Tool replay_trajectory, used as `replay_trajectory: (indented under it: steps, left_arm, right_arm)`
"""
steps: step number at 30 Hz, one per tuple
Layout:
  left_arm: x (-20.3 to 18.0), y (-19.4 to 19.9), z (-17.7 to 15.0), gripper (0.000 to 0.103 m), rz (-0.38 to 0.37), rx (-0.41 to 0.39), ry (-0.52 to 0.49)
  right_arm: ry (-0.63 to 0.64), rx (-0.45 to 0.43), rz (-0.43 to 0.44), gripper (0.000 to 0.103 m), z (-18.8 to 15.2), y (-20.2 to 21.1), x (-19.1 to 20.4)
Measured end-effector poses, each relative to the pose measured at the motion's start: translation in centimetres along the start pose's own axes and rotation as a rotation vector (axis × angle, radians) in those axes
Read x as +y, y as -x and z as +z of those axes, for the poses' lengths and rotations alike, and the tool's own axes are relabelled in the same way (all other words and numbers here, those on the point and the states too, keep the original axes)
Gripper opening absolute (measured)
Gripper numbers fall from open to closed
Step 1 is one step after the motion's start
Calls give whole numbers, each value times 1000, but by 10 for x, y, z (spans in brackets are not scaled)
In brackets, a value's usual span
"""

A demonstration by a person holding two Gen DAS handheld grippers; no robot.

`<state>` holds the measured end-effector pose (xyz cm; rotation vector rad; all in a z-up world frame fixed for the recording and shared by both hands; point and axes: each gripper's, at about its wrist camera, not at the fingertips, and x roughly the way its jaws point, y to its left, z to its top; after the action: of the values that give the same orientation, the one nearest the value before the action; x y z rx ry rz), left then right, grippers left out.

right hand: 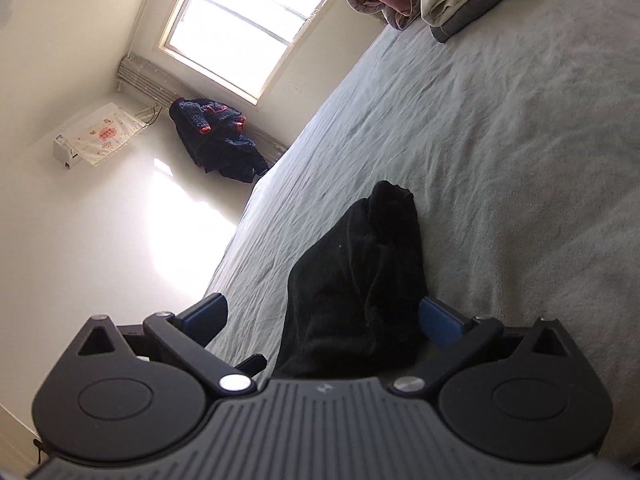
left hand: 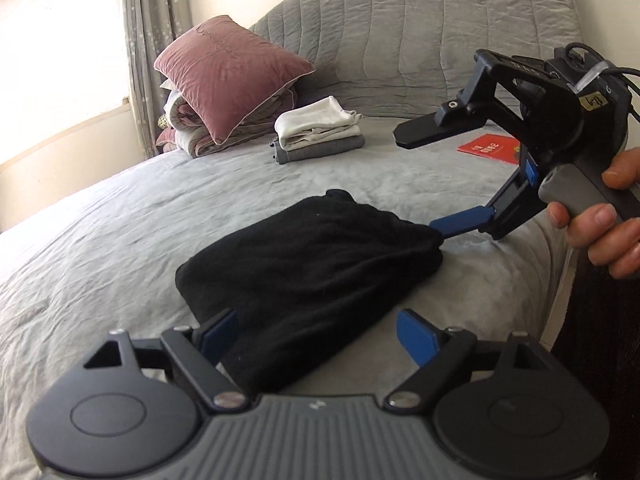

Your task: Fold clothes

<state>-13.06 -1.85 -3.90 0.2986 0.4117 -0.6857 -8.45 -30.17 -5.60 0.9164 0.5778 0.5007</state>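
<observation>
Inspecting remotely, I found the black garment [left hand: 304, 264], soft, limp and light by its look, bunched on the bed [left hand: 120, 240], both the left gripper [left hand: 316, 338] and right gripper [right hand: 324, 314] spread apart around its edges, best pinched at corners.

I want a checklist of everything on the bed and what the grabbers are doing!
Surface: grey bed cover, wrinkled.
Job's things: black garment, folded into a bundle; folded pile of white and grey clothes behind it.
Clutter: pink pillow on bedding; red booklet.
Grippers: left hand-held gripper open, straddling the garment's near end; right hand-held gripper open, one finger at the garment's edge.
Cables: black cable on the right gripper.
Surroundings: window, dark jacket beneath it.
</observation>
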Motion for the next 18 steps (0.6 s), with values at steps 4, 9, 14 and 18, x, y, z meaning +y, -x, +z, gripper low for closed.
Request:
replay_trajectory:
  steps: [4, 9, 14, 18]
  left_arm:
    - [-10, -7, 8, 88, -52, -16, -6]
    - [-27, -26, 1, 88, -120, 39, -69]
    - [-24, -18, -9, 89, -155, 88, -115]
    - [-10, 2, -9, 89, -187, 118, -177]
  right_arm:
    - [-103, -3, 109, 103, 2, -13, 5]
    - [-183, 49, 108, 103, -2, -36, 2]
    - [-224, 35, 147, 102, 1, -17, -12]
    - [-268, 10, 144, 103, 14, 10, -20]
